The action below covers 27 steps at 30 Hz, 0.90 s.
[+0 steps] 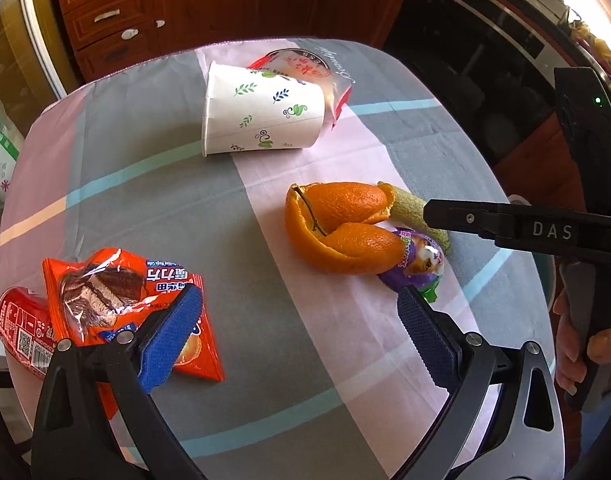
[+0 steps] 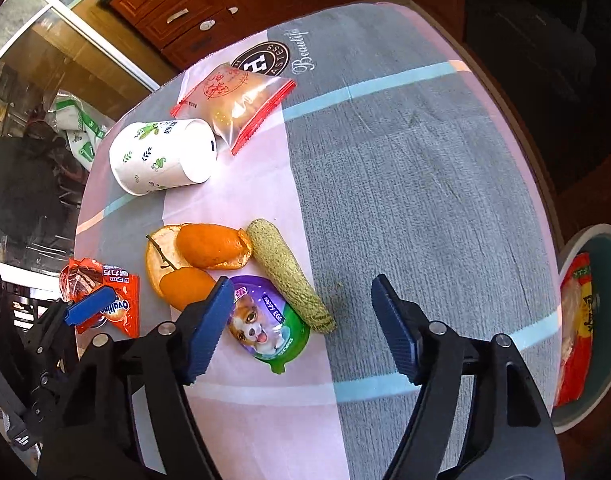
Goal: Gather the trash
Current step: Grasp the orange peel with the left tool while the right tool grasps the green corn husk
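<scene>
Trash lies on a table with a pink and grey cloth (image 1: pixel 305 360). My left gripper (image 1: pixel 299 320) is open and empty, hovering between an orange cake wrapper (image 1: pixel 117 300) and an orange peel (image 1: pixel 337 228). My right gripper (image 2: pixel 301 320) is open and empty above a purple pet-food lid (image 2: pixel 265 324) and a green corn cob (image 2: pixel 289 276). The peel (image 2: pixel 201 256) lies left of the cob. A paper cup (image 1: pixel 261 112) lies on its side. A clear snack bag (image 2: pixel 237 100) lies behind it. A red can (image 1: pixel 21 328) sits at the left edge.
A bin (image 2: pixel 593 320) stands on the floor right of the table and holds a red and yellow wrapper (image 2: pixel 577 332). Wooden drawers (image 2: pixel 177 12) stand behind the table. A white and green bag (image 2: pixel 81 132) lies on the floor at the left.
</scene>
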Motion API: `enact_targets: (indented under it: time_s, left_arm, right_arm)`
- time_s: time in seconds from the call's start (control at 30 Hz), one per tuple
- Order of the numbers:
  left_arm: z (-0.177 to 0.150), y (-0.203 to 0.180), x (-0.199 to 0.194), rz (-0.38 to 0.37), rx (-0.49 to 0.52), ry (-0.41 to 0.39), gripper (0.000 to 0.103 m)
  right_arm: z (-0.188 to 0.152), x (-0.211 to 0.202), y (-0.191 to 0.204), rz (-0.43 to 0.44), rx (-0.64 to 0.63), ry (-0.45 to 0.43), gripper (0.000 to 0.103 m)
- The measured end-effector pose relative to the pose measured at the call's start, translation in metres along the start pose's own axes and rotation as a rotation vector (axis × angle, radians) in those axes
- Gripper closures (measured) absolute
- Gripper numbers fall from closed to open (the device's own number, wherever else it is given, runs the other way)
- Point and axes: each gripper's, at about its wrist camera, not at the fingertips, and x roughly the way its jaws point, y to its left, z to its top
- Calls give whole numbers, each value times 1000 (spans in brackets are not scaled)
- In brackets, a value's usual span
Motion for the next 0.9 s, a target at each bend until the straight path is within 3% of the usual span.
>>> enact_targets:
  time_s: [0.2, 0.27, 0.33, 0.5, 0.9]
  left_arm:
    - [5, -2, 7, 0, 11, 9, 5]
    - [7, -4, 10, 2, 19, 11, 5]
    - [9, -6, 14, 8, 24, 14, 5]
    - [15, -4, 24, 3, 7, 25, 5]
    - [25, -3, 40, -34, 15, 7, 5]
  right_arm:
    - [7, 17, 6, 10, -32, 16, 52]
    - [8, 19, 11, 14, -57, 9, 61]
    - [6, 20, 14, -8, -83, -3, 78]
    - [4, 15, 4, 44, -49, -1, 88]
    - [-2, 10, -25, 79, 29, -5, 87]
